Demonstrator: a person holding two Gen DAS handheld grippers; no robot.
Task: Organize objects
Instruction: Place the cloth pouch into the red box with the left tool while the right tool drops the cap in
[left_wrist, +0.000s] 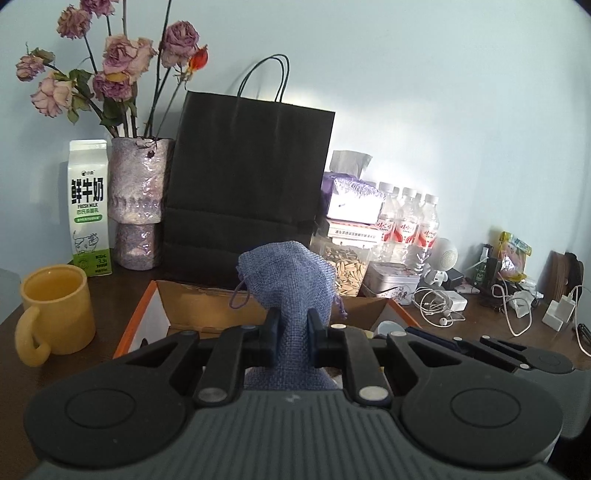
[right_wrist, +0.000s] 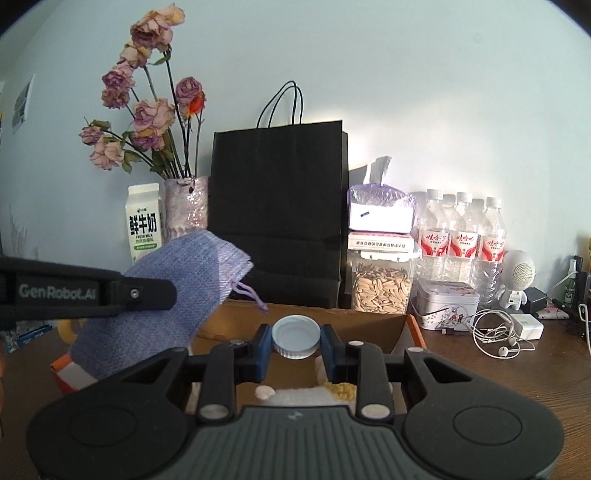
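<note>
L gripper (left_wrist: 291, 332) is pinching the blue-purple drawstring pouch (left_wrist: 291, 280) round its middle, jaws pressed nearly together on the cloth, so it's hanging clear above the open cardboard box (left_wrist: 207, 306), prob. w/ its loose cord (left_wrist: 240, 295) dangling free instead of snagging. R gripper (right_wrist: 295, 345) is clamping a white jar lid (right_wrist: 295, 336) edge-on between its pads, also over the box; what it's capping isn't showing. Both items are being carried above the box, near side of the desk, likely for sorting. Yellow mug (left_wrist: 55, 310) is sitting left; milk carton (left_wrist: 88, 206) and black paper bag (left_wrist: 247, 177) are lining the far wall, out of the working space.
</note>
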